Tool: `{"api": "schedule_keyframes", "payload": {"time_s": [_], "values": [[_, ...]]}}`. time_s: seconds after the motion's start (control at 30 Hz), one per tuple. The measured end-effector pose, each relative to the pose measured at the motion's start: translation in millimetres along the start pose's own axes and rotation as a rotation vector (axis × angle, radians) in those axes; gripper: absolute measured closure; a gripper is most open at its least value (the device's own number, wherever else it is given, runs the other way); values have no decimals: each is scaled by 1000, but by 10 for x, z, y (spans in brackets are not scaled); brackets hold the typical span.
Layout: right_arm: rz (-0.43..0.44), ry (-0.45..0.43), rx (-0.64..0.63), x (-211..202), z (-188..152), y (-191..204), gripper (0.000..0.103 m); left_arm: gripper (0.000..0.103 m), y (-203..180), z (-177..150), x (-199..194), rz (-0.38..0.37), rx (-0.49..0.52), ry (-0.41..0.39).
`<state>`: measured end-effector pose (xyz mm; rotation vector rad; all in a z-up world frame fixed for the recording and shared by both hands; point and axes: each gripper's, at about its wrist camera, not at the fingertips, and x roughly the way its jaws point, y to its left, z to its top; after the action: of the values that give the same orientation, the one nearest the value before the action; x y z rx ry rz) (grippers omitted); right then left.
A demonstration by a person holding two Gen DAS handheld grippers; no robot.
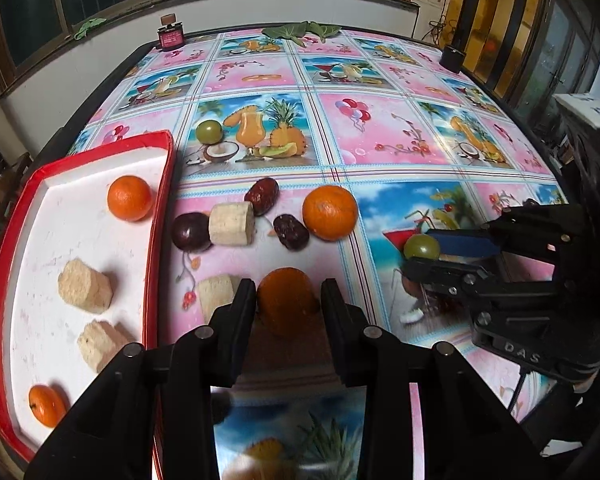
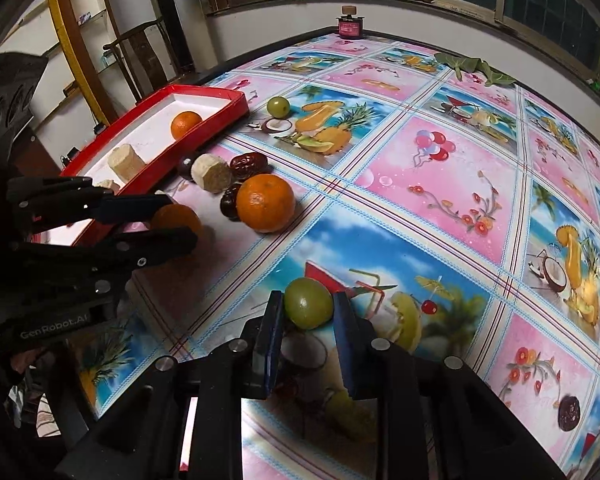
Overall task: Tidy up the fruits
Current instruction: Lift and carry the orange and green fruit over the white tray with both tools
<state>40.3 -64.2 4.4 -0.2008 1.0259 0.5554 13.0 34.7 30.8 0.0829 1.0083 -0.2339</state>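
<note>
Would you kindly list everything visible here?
tray: one, red, white inside, table's left
oranges: four; two in tray, one loose, held orange
green fruits: two; far one, held green fruit
dark fruits: four, mid-table, right
beige blocks: four; tray, table
jar: red, far edge
left gripper: black, shut on held orange
right gripper: black, shut on held green fruit

The table [image 1: 380, 80], covered in a glossy pink-and-blue fruit-print cloth, carries a red-rimmed white tray [image 1: 162, 184] at its left edge, beside it a cluster of a loose orange [image 1: 330, 212], three dark red dates [image 1: 262, 196] and a beige cylinder [image 1: 232, 224], and farther back a green fruit [image 1: 209, 132].
</note>
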Motion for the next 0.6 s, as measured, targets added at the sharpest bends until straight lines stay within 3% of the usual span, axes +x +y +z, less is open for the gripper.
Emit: {"api": "schedule_keyframes", "payload": {"time_s": [0.27,0.6], "values": [[11,-19,-8,-95,25,93,79,71,-22,-221,-150,-24,-30,-21],[12,-24,-18,-132,56,177,79,71,31,-152,-16,-16,-46,-22]]}}
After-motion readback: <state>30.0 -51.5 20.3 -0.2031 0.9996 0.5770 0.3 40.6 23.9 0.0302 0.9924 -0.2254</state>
